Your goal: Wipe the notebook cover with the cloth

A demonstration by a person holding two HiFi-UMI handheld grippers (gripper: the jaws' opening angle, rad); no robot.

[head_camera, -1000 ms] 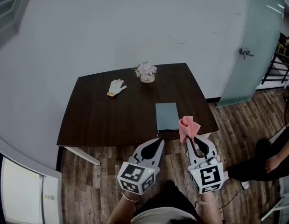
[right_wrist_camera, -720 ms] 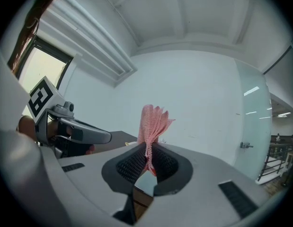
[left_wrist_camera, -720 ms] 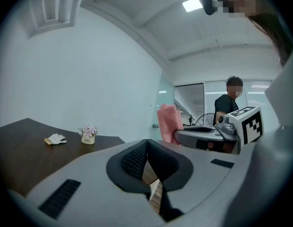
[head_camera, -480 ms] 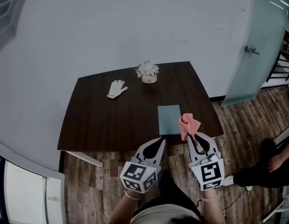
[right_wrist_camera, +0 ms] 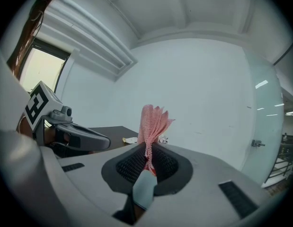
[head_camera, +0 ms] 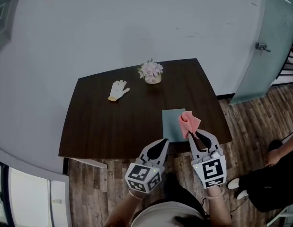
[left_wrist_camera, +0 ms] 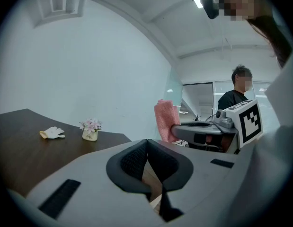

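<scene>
On the dark table (head_camera: pixel 103 122), a teal notebook (head_camera: pixel 172 125) lay flat near the front edge. The person held both grippers side by side at that edge, pointing forward, the left gripper (head_camera: pixel 161 144) closed on nothing. The right gripper (head_camera: pixel 195 136) pinched a pink cloth (head_camera: pixel 189 122) upright over the notebook's right side.

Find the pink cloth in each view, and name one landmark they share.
Head view: cloth lower right of centre, in the right tool.
Left gripper view: cloth just right of centre, sticking up from that tool.
Right gripper view: cloth centre, upright between the jaws.
Shared landmark: the glove.
</scene>
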